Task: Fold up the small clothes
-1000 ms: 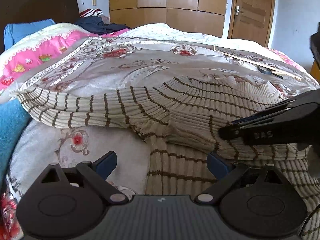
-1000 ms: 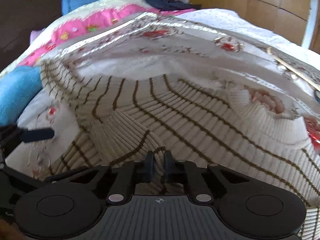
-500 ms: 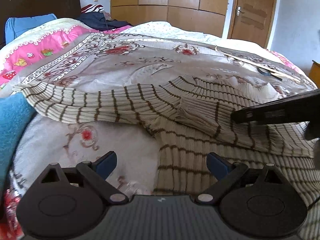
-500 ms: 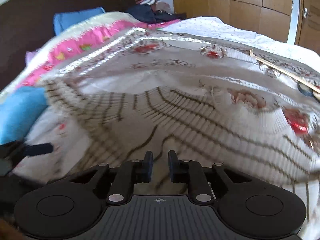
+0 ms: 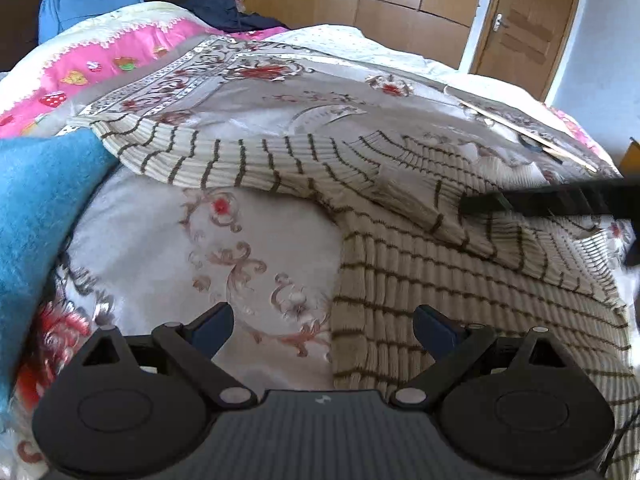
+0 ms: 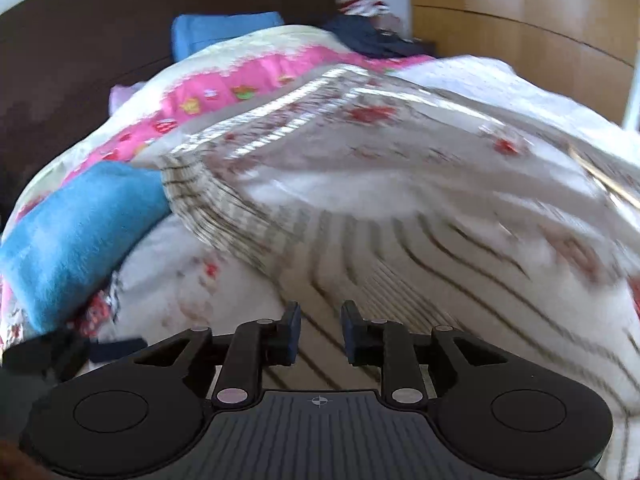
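While the right gripper [image 6: 320,332] was opening, empty, and the left gripper [image 5: 324,330] stood spread, the striped sweater's [image 5: 460,280] folded sleeve [image 5: 420,204] at centre right could slip back.

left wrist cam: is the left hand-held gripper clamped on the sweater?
No. The left hand-held gripper stands wide open above the bedspread, the striped sweater lying under one fingertip, not pinched.

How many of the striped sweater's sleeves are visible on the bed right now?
2. One sleeve stretches out left toward the blue blanket; the other sleeve lies folded across the sweater chest, below the right gripper tip.
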The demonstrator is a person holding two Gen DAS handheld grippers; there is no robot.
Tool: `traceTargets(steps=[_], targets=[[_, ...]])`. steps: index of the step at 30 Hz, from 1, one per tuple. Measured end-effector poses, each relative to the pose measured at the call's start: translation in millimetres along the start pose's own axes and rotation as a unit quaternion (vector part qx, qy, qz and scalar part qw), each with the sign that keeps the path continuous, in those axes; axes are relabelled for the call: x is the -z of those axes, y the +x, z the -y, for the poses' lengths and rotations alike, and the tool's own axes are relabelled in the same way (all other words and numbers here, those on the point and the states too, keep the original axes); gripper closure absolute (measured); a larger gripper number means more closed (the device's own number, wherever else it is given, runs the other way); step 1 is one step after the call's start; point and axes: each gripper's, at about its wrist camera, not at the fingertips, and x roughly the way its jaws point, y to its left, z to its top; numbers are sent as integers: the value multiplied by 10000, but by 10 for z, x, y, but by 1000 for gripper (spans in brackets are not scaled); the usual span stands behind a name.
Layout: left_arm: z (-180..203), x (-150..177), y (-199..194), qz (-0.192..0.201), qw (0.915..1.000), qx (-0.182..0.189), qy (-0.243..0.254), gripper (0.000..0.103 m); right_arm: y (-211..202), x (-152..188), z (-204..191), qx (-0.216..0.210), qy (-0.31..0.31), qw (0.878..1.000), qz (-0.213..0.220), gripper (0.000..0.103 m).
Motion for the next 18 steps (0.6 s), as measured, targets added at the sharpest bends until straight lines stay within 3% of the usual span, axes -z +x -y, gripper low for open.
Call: traceTargets(steps=[2, 6, 10, 13, 16, 18], targets=[[-33, 11, -15, 139, 9996, -228, -66, 0, 240, -189, -224, -171, -328, 9993, -32, 76], [-307, -20, -104, 578, 9952, -323, -721, 0, 738, -575, -656, -542, -861, 9946, -200, 75], [-563, -48, -183, 1083, 9838, -793, -1189, 0, 1219, -904, -1019, -859, -1160, 9889, -362, 64], [-763, -45, -197, 1325, 9734, -1108, -1506, 0, 1579, -1029, -1280, -850, -1355, 9858, -502, 63], [-976, -29, -159, 1254, 9671, -1072, -1936, 0, 1846, -1028, -1460, -613, -1583, 9837, -599, 61], [-1076, -21, -106, 1129, 9655, -963, -2141, 0, 1949, -998, -1507, -295, -1654, 9838, -622, 68]])
